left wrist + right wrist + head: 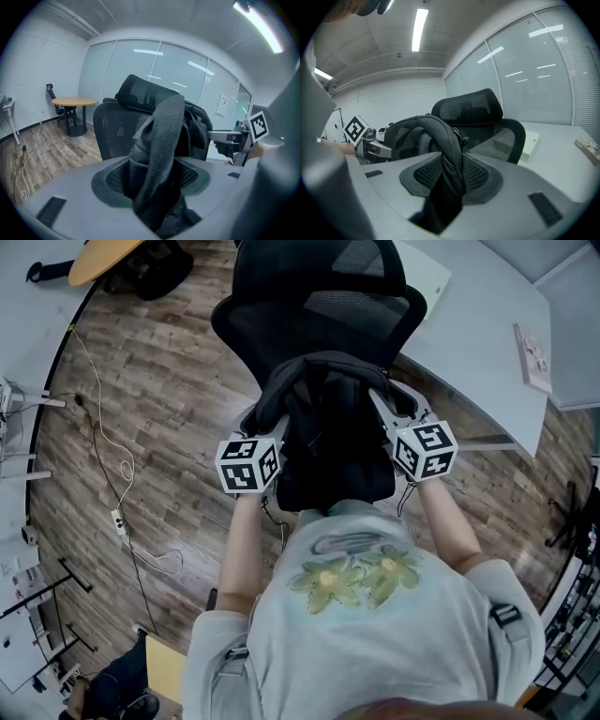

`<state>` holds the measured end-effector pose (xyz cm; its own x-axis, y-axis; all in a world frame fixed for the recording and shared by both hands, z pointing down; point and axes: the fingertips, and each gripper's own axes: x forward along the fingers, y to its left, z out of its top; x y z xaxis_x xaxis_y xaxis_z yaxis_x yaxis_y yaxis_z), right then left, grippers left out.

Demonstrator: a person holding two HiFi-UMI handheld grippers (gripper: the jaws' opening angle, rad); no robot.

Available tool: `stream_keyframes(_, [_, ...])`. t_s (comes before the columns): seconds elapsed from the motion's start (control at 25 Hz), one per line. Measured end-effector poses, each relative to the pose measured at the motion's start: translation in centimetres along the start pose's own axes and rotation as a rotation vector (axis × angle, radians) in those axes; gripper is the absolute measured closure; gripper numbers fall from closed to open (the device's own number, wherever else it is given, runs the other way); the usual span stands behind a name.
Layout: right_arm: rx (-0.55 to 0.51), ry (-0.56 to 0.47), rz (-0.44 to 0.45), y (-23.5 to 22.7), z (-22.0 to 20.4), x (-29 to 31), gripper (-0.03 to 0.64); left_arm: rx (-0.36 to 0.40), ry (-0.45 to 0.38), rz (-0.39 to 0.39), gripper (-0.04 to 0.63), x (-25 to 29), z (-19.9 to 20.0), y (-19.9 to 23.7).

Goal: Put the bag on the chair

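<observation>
A black bag (328,432) hangs between my two grippers, right in front of the black mesh office chair (323,301). It hides the chair's seat, so I cannot tell whether it rests on it. My left gripper (270,416) is shut on the bag's left shoulder strap (161,140), which runs up through its jaws. On the other side, my right gripper (386,407) is shut on the right strap (443,140). The chair's backrest (140,101) rises just behind the bag. Each gripper view shows the other gripper: the right gripper (234,140) and the left gripper (370,145).
A white desk (487,324) stands behind and to the right of the chair, with a flat book (534,357) and a pale box (531,143) on it. A round wooden table (73,101) is at the far left. A white cable (122,474) trails over the wooden floor.
</observation>
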<state>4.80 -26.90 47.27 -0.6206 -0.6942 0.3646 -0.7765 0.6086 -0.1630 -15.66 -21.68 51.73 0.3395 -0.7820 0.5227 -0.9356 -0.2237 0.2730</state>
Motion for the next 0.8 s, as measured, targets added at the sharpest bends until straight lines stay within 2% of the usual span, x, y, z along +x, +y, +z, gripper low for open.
stream_keyframes(0.8, [0.047, 0.171, 0.013, -1.9, -5.8, 3.7, 0.477, -0.053, 0.139, 0.016, 0.334, 4.0, -4.9, 2.2])
